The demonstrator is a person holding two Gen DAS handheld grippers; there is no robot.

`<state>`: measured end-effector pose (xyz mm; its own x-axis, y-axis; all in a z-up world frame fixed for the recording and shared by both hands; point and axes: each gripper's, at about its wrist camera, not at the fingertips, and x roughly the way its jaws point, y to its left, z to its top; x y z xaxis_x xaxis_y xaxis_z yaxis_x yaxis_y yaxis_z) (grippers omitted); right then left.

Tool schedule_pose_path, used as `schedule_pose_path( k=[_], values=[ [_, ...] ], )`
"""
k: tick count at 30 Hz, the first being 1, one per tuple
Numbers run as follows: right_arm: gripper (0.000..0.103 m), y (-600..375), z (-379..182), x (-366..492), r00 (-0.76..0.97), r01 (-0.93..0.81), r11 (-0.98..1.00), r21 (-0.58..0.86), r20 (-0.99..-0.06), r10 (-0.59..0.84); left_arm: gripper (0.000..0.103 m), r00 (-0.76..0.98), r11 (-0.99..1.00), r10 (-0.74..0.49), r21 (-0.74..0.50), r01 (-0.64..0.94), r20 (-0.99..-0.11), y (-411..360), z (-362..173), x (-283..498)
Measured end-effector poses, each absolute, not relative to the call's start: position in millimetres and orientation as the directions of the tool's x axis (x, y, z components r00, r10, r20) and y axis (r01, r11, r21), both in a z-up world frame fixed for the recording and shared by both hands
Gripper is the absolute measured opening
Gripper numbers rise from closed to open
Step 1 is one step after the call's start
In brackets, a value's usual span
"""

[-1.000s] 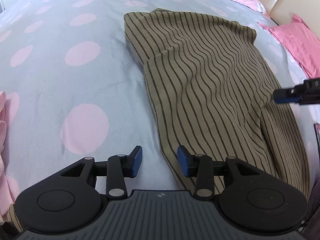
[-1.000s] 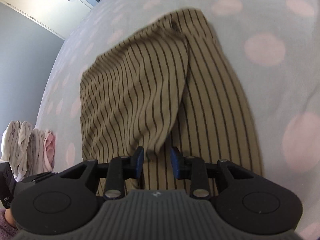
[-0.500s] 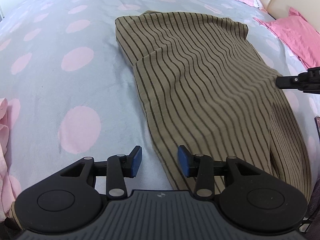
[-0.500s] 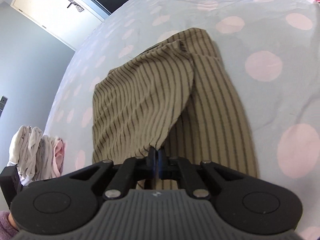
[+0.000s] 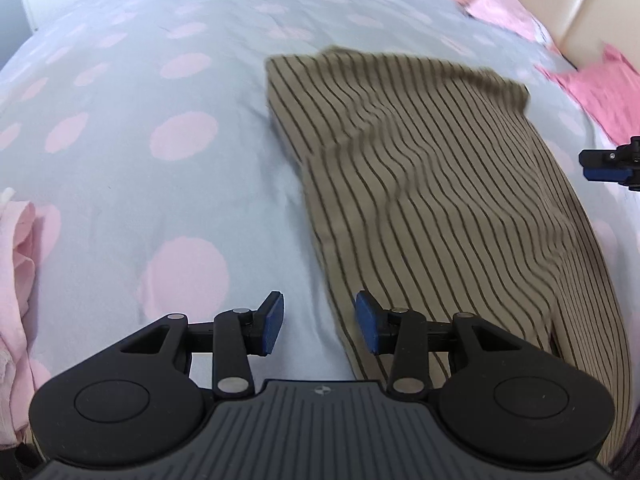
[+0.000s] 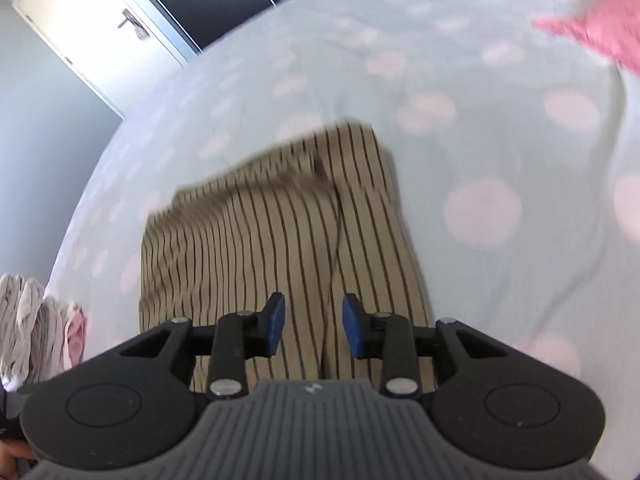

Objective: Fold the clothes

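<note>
No words, numbers or brand names can be read anywhere. The only mark is a small round emblem, too small to make out, on the ribbed grey housing of the left tool [image 5: 320, 326] and likewise of the right tool [image 6: 313, 326].

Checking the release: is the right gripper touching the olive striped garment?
Apart. Left wrist view shows the right gripper clear of the olive striped garment.
</note>
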<state>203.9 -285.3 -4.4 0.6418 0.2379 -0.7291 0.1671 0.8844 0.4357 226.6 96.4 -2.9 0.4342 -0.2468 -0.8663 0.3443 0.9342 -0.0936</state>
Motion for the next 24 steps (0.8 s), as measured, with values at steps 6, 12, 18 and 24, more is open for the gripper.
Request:
schedule_pose_path(
  k=[6, 12, 18, 24],
  values=[
    [0.045, -287, 3, 247, 0.701, 0.062, 0.932, 0.358, -0.680, 0.214, 0.041, 0.522, 0.941, -0.323, -0.208, 0.268, -0.789, 114, 3, 273],
    [0.056, -289, -8, 284, 0.705, -0.041, 0.936, 0.350, -0.654, 0.276, 0.042, 0.550, 0.921, -0.383, -0.352, 0.167, -0.742, 128, -10, 338],
    [0.064, -291, -18, 299, 0.695, -0.098, 0.930, 0.355, -0.644, 0.319, 0.042, 0.507, 0.878, -0.458, -0.460, 0.131, -0.730, 126, -42, 388],
    [0.066, -295, -30, 307, 0.687, -0.112, 0.924, 0.365, -0.644, 0.338, 0.000, 0.514, 0.814, -0.552, -0.556, 0.165, -0.656, 123, -52, 417]
  ],
)
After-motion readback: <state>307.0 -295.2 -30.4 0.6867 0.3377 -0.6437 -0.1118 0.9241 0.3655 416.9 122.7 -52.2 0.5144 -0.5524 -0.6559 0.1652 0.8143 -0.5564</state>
